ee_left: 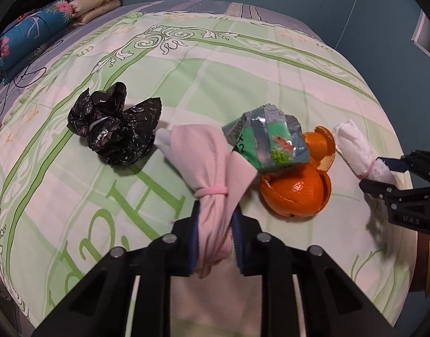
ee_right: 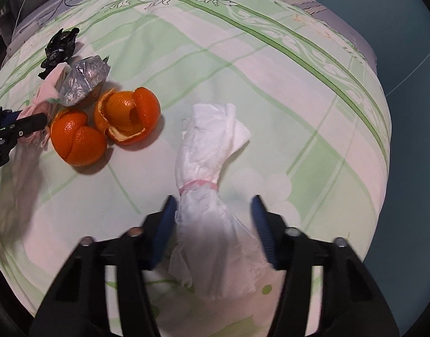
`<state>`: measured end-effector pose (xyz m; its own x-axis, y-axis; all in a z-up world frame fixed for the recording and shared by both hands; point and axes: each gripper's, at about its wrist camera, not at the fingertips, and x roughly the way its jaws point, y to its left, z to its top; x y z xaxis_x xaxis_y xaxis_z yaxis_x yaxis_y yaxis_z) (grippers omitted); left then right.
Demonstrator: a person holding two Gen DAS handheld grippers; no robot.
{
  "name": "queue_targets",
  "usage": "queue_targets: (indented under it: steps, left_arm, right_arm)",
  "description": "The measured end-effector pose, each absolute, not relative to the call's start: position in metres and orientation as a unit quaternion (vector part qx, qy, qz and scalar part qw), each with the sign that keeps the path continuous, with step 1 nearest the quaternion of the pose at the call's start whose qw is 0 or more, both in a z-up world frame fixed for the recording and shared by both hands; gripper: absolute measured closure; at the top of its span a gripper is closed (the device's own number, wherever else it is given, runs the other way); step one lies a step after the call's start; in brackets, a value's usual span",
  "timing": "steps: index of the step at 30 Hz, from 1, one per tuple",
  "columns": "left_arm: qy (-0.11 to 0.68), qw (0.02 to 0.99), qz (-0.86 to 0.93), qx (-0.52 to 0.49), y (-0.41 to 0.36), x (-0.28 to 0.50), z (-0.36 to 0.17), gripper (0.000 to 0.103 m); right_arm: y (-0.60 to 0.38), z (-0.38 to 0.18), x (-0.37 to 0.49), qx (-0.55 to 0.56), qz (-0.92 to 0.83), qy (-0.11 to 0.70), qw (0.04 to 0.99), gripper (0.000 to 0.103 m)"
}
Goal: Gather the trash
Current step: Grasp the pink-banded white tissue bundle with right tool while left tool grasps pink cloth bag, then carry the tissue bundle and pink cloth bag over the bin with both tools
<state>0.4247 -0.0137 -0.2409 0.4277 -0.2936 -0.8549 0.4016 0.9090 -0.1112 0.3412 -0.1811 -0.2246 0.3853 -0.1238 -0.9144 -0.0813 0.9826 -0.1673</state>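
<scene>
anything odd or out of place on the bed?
Trash is scattered on the bedspread: orange peels, a crumpled snack wrapper leaning on them, and a black bag. The left gripper is shut on a pink bundle; a white bundle lies between the right gripper's jaws, not clamped.

Each hand-held gripper, left point(ee_left: 215, 219) and right point(ee_right: 215, 219), is black plastic with 2 blue ribbed pads point(ee_right: 262, 227) and 4 round silver screws point(ee_left: 169, 238) behind the pads.
</scene>
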Motion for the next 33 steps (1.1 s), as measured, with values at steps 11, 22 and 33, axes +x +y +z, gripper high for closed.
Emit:
queue_targets:
  steps: [11, 22, 33]
  left_arm:
    - [0.484, 0.849, -0.211, 0.032, 0.001, 0.409, -0.221, 0.087]
    - [0.473, 0.854, -0.216, 0.031, 0.008, 0.380, -0.194, 0.087]
    - [0.471, 0.851, -0.228, 0.041, -0.016, 0.344, -0.167, 0.087]
  right_arm:
    - [-0.191, -0.189, 0.320, -0.042, 0.014, 0.540, 0.840, 0.080]
    - [-0.189, -0.150, 0.278, -0.010, 0.052, 0.521, 0.852, 0.080]
    - [-0.208, -0.117, 0.240, 0.001, 0.045, 0.498, 0.866, 0.080]
